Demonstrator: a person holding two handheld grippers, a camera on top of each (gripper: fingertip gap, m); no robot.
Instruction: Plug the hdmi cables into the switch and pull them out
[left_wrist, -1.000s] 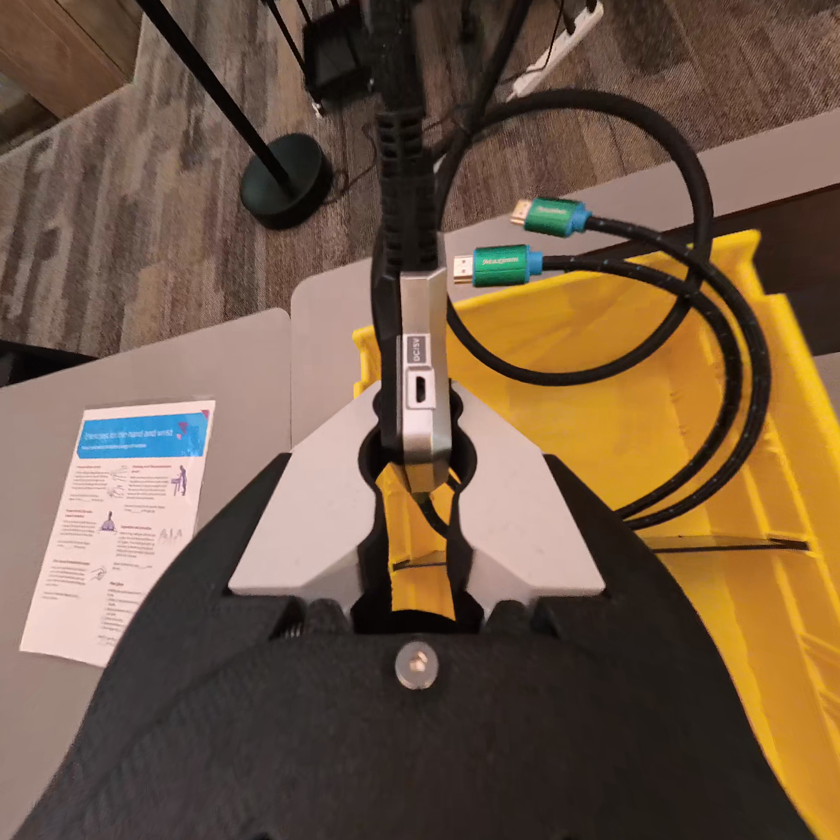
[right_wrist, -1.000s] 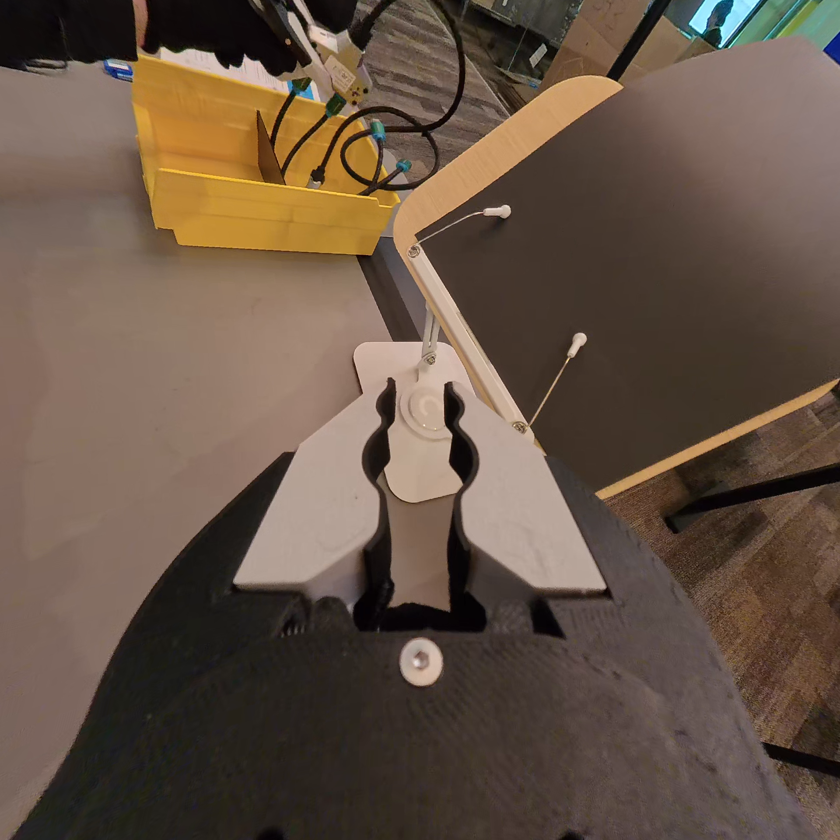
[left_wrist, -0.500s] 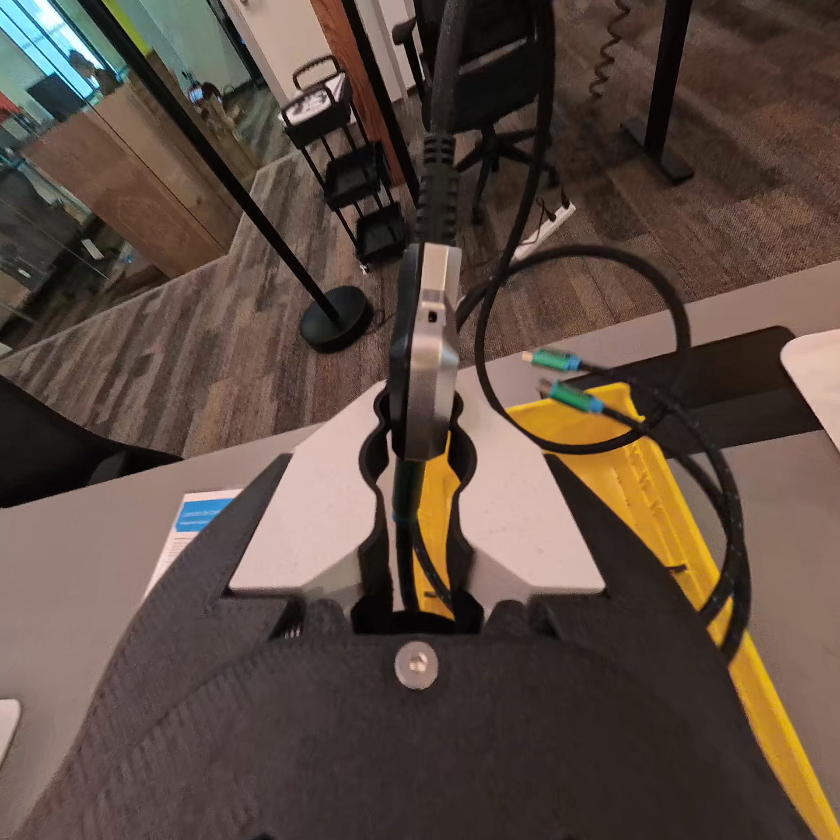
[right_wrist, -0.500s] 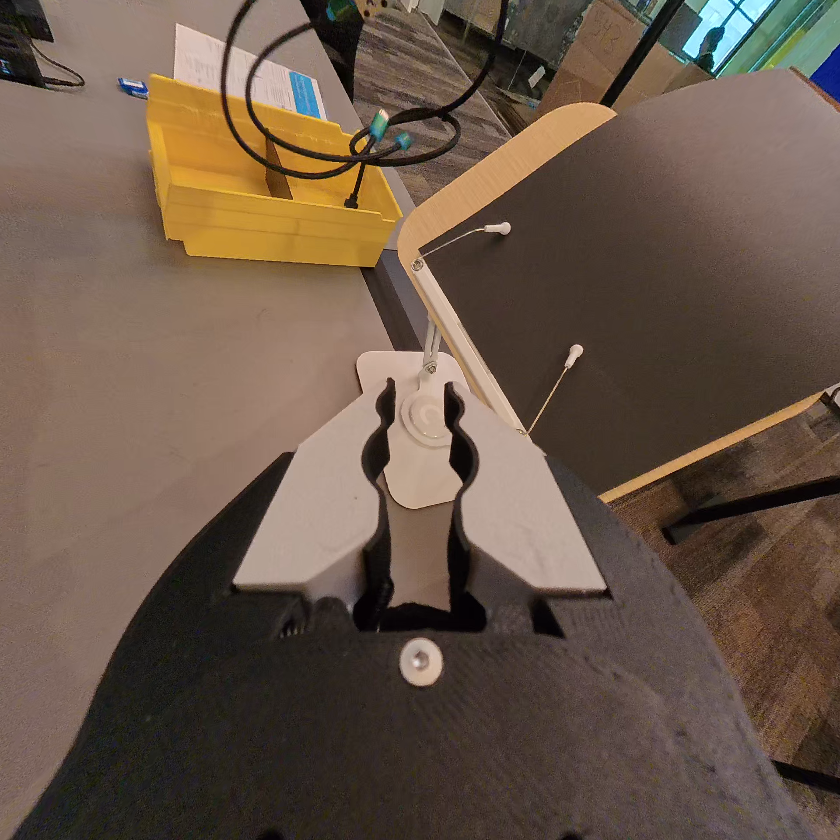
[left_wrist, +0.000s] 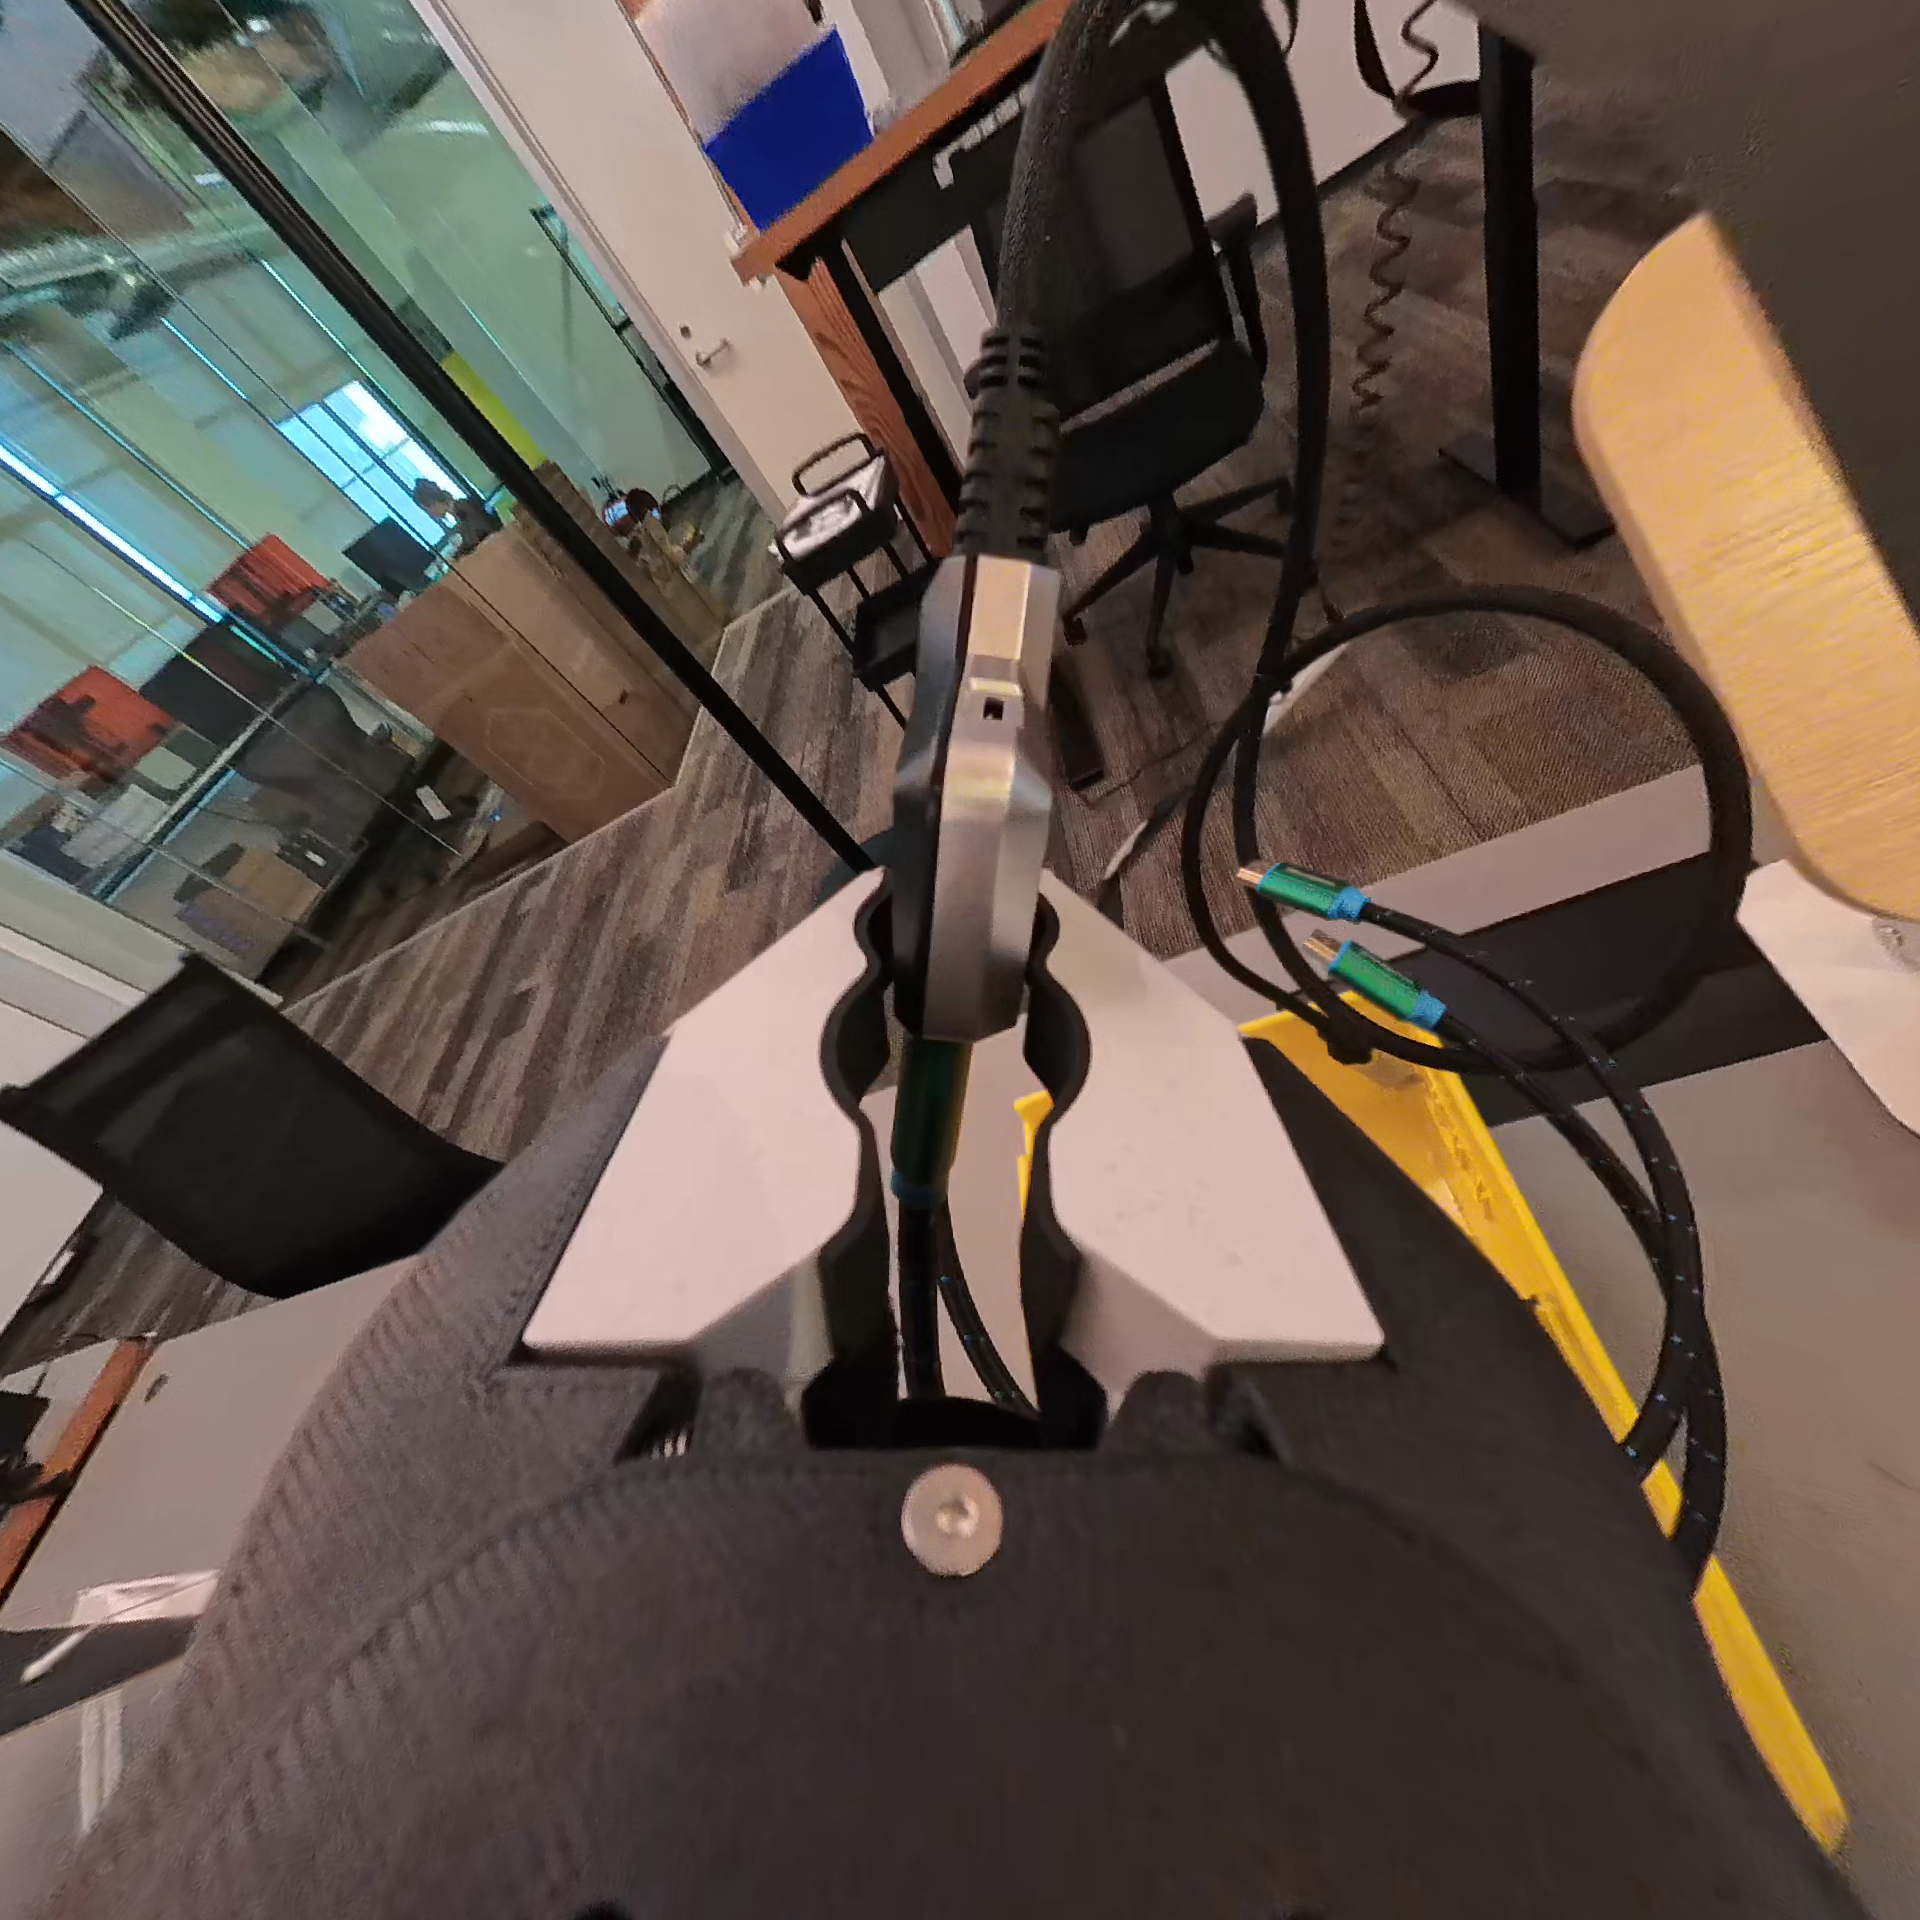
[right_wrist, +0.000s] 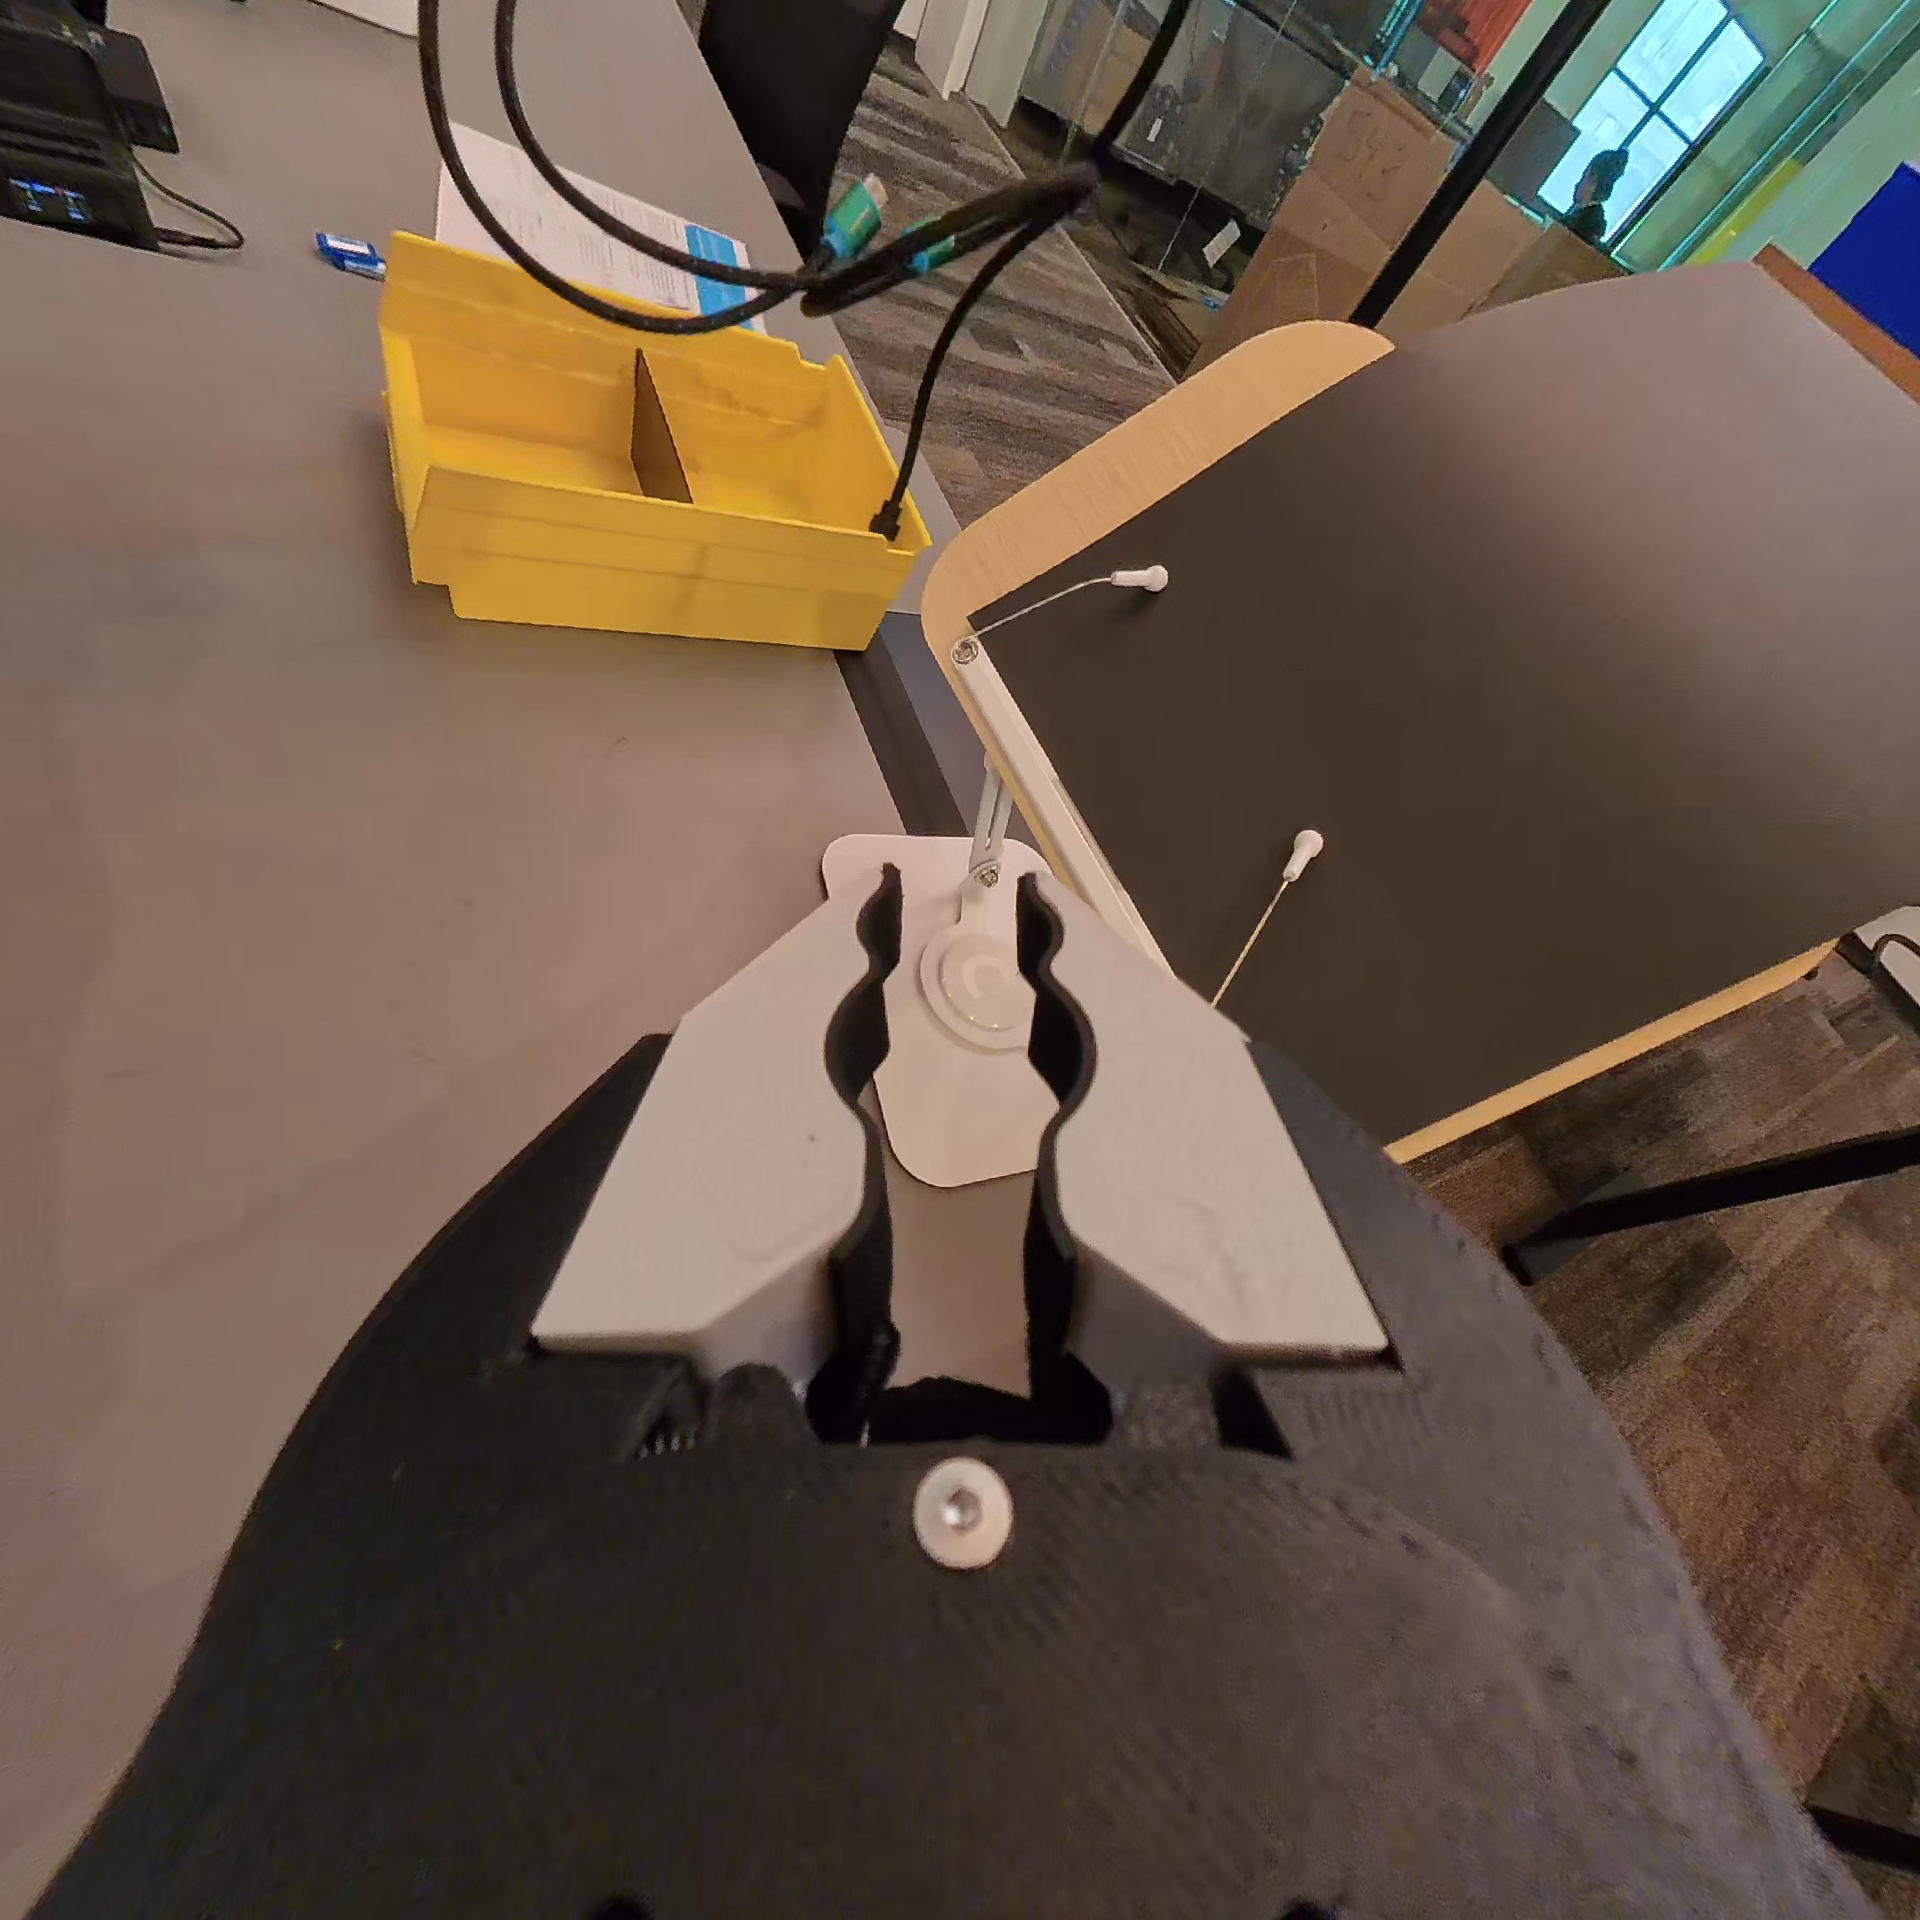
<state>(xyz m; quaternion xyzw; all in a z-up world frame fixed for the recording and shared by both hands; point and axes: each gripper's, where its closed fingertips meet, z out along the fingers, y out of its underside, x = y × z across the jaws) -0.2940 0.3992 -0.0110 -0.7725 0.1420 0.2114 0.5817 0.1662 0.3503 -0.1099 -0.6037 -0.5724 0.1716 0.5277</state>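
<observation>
So the left claw (left_wrist: 956, 977) is clamped on the silver metal HDMI switch box (left_wrist: 977, 800), holding it edge-on and upright well above the grey bench (left_wrist: 1849, 1247), with the thick black ribbed cable (left_wrist: 1023, 343) coming out of its top end. One green-shelled HDMI plug (left_wrist: 928, 1112) is seated in the bottom end of the switch, right between the claw's grey fingers (left_wrist: 727, 1174), and its braided black cord runs down into the gap. Two more braided black HDMI cables with green plug ends (left_wrist: 1304, 894) hang loose off to the right in a big loop, not plugged into anything, dangling over the far corner of the yellow plastic bin (left_wrist: 1455, 1164). From the right wrist view you can see that bin (right_wrist: 644, 561) sitting on the bench (right_wrist: 312, 831) with a brown divider in the middle, and a thin black cord end dropping into its right corner. The right claw (right_wrist: 961, 997) is parted a bit and holding nothing, hovering over a white lamp base with a round button (right_wrist: 966, 1039), well apart from the bin. A dark panel with a pale wood edge (right_wrist: 1455, 644) stands to its right.
</observation>
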